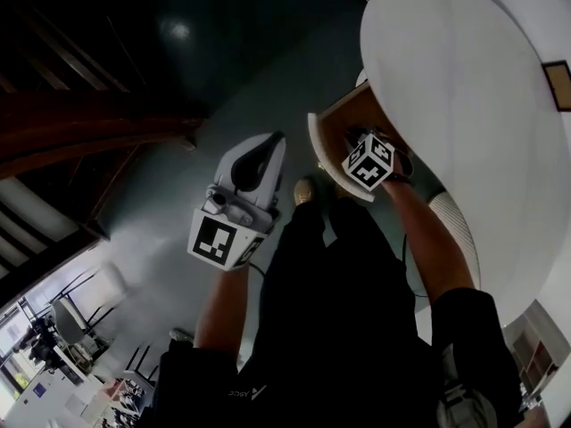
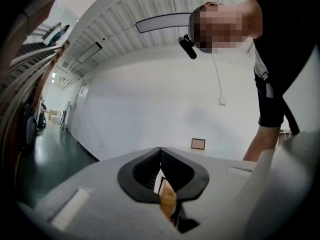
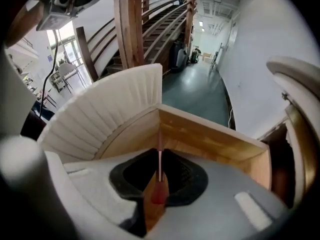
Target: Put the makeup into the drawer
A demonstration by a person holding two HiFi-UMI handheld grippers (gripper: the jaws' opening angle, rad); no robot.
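Note:
My right gripper (image 3: 159, 151) is shut on a thin pink makeup stick (image 3: 159, 165) with a red end, which points down into the open wooden drawer (image 3: 210, 134). The drawer's ribbed white front (image 3: 100, 114) curves round on the left. In the head view the right gripper's marker cube (image 1: 368, 160) sits over the open drawer (image 1: 332, 125), and its jaws are hidden behind the cube. My left gripper (image 1: 269, 141) hangs left of the drawer over the floor. In the left gripper view its jaws (image 2: 160, 151) meet at the tips and I see no makeup between them.
A white rounded cabinet top (image 1: 464, 105) overhangs the drawer. The dark green floor (image 1: 223, 43) spreads to the left, with a wooden staircase (image 3: 130, 24) beyond. The person's dark trousers and a shoe (image 1: 305, 190) stand beside the drawer. A small frame (image 2: 198, 144) stands against the white wall.

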